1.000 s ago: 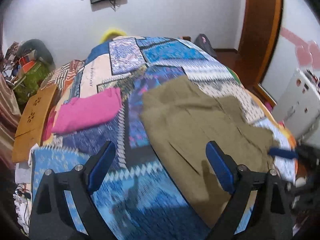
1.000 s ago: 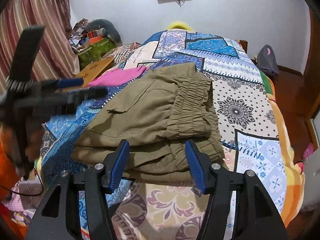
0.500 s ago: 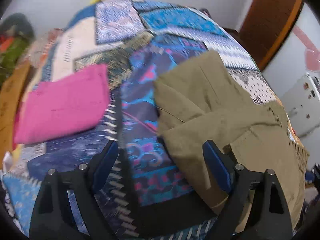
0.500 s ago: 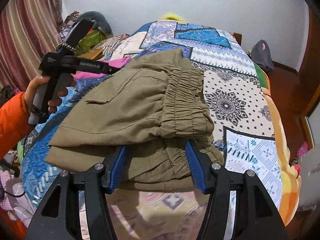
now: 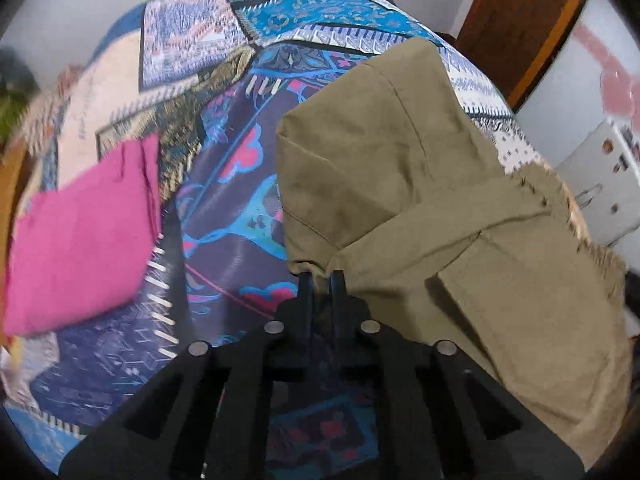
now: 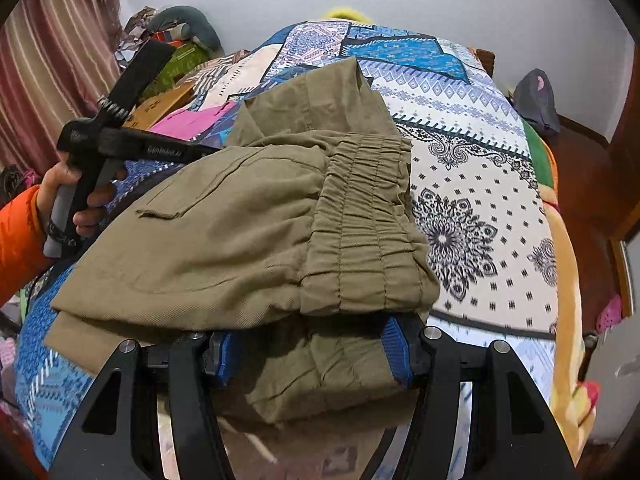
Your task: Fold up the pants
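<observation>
While my left gripper (image 5: pixel 321 276) is closing its jaws, a pinch of olive cloth is sitting between the two black tips, at the near left corner of the pants (image 5: pixel 420 184). The tips are nearly together, with only that thin fold of fabric separating them.

The pants are lying folded on the patchwork bedspread (image 5: pixel 236 216), their elastic waistband (image 6: pixel 368 216) facing my right side and a flapped pocket (image 6: pixel 166 211) showing on the top layer. A pink garment (image 5: pixel 84 240) is lying on the same bedspread, well apart from the pants, on the far side of them from my right gripper.

My right gripper (image 6: pixel 312 352) is standing about half open at the waistband end of the pants. Its blue pads (image 6: pixel 396 354) are flanking the lower bunched layer of cloth, one on each side. I cannot tell whether they are pressing on the fabric or merely standing beside it, since the upper fold of the pants is hanging over the pads and hiding the contact.

From the right wrist view, my left hand (image 6: pixel 76 196), in an orange sleeve (image 6: pixel 20 248), is gripping the handle of the left tool beyond the pocket side of the pants. A striped curtain (image 6: pixel 60 60) is hanging beyond that hand, farther from the pants.
</observation>
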The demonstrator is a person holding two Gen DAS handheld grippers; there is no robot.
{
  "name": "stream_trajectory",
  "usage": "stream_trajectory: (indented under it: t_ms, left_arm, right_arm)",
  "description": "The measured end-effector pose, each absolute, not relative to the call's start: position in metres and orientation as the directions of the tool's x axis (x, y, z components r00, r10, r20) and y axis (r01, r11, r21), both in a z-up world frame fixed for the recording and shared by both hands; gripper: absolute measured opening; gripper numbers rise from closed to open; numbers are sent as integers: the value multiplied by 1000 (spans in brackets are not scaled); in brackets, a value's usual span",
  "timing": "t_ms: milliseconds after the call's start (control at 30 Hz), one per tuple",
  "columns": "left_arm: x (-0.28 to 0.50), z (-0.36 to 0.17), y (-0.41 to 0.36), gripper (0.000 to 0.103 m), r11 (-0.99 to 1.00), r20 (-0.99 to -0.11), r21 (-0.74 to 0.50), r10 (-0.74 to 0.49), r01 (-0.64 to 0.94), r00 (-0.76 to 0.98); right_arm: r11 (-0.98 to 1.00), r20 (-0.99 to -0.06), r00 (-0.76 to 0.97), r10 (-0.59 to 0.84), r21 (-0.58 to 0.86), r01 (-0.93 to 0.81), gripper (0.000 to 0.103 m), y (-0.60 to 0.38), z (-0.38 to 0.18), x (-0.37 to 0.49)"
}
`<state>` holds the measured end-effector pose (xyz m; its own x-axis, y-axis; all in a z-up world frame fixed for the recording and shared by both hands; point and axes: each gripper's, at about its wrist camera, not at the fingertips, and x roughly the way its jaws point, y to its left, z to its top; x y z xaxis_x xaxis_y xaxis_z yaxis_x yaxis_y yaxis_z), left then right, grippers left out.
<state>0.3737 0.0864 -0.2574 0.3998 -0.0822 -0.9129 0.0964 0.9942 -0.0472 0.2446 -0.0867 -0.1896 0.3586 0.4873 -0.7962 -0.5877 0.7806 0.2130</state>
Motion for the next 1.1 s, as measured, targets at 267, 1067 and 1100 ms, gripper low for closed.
stream_trajectory:
  t_ms: [267, 1067, 1100]
  left_arm:
    - [327, -259, 122, 1, 995, -904, 94, 95, -25, 416]
    - [446, -245, 126, 50, 999, -902, -33, -29, -2, 430]
    - [448, -247, 126, 43, 999, -902, -45, -42, 4, 430]
  right_arm:
    - [763, -812, 335, 477, 194, -616, 55, -78, -199, 279]
    - [864, -785, 428, 448, 256, -434, 57, -131, -192, 269]
    - [864, -789, 422, 446, 257, -432, 57, -129, -195, 267]
